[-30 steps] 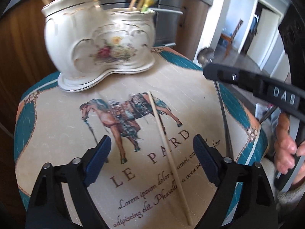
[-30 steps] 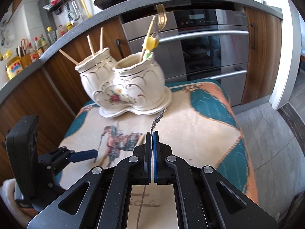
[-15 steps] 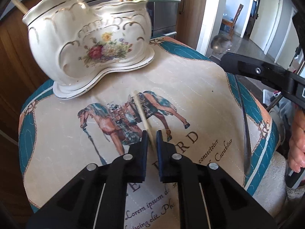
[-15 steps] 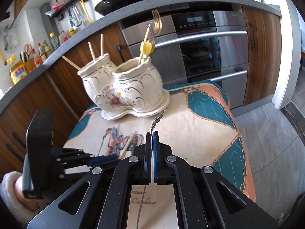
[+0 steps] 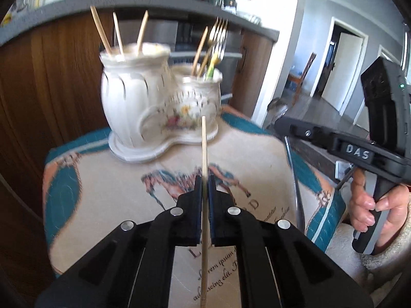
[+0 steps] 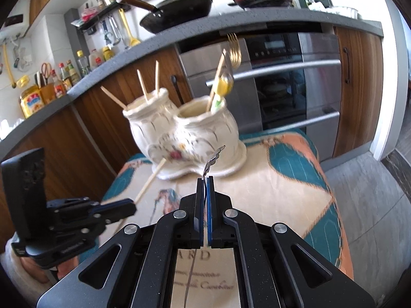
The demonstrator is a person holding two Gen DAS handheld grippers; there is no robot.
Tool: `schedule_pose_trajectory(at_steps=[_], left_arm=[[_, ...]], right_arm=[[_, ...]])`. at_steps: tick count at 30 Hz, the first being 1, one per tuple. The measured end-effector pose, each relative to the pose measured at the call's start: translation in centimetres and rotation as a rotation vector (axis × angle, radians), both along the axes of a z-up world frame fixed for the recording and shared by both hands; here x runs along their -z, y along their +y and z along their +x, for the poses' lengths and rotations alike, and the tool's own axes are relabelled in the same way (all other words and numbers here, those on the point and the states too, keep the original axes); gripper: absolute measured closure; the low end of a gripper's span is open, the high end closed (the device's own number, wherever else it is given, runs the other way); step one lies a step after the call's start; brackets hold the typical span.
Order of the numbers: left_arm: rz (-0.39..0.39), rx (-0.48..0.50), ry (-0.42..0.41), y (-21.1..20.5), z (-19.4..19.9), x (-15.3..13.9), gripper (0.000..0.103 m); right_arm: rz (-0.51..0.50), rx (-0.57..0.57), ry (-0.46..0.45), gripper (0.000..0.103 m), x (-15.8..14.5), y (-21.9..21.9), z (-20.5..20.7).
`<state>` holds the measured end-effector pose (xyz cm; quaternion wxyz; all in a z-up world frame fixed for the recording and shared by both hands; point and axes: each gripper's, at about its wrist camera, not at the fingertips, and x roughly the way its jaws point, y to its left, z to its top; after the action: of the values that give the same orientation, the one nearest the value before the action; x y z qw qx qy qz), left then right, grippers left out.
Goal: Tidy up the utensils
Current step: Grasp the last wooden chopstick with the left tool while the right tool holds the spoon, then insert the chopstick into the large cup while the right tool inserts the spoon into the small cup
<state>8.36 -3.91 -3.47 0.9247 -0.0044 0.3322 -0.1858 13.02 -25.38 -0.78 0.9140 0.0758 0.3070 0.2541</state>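
Observation:
A white floral two-pot ceramic holder (image 5: 159, 107) (image 6: 190, 138) stands at the far end of a printed cloth-covered table (image 5: 108, 200). Its left pot holds wooden chopsticks (image 5: 117, 34); its right pot holds forks (image 6: 232, 50) and sticks. My left gripper (image 5: 204, 179) is shut on a wooden chopstick (image 5: 203, 148) and holds it lifted above the cloth, pointing at the holder; it also shows in the right wrist view (image 6: 151, 179). My right gripper (image 6: 205, 179) is shut on a thin metal utensil (image 6: 212, 160), whose ornate handle end sticks out toward the holder.
Behind the table are wooden cabinets (image 6: 108, 138), a steel oven (image 6: 295, 82) and a counter with pans (image 6: 177, 7). Grey floor (image 6: 370, 205) lies to the right of the table. A doorway (image 5: 341, 64) opens at the right.
My left gripper closed on the chopstick that lay on the cloth and lifted it off, tilting up toward the holder. The right gripper stayed shut on its utensil.

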Motion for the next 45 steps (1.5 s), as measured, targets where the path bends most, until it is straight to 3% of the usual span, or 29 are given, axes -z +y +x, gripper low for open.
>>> schedule_pose_trajectory(at_steps=[6, 10, 15, 24, 31, 45], left_arm=[[-0.062, -0.058, -0.221, 2.1, 0.6, -5.1, 0.099], [-0.121, -0.098, -0.304, 3.4, 3.3, -8.2, 0.099], [-0.173, -0.122, -0.364, 4.2, 6.7, -10.2, 0.099], [-0.277, -0.153, -0.423, 5.1, 12.1, -10.3, 0.099], [-0.207, -0.161, -0.485, 3.4, 13.7, -10.6, 0.099], [-0.125, -0.154, -0.529, 2.7, 12.1, -9.2, 0.099]], right_arm=[[0.044, 0.003, -0.121, 0.100, -3.8, 1.2, 0.9], [0.035, 0.016, -0.235, 0.100, -6.7, 2.7, 2.4], [0.054, 0.066, -0.335, 0.100, -9.2, 3.3, 4.8], [0.110, 0.160, -0.423, 0.100, -11.0, 3.5, 8.6], [0.060, 0.190, -0.482, 0.100, -10.2, 5.1, 10.6], [-0.007, 0.160, -0.435, 0.100, -5.9, 6.2, 11.7]])
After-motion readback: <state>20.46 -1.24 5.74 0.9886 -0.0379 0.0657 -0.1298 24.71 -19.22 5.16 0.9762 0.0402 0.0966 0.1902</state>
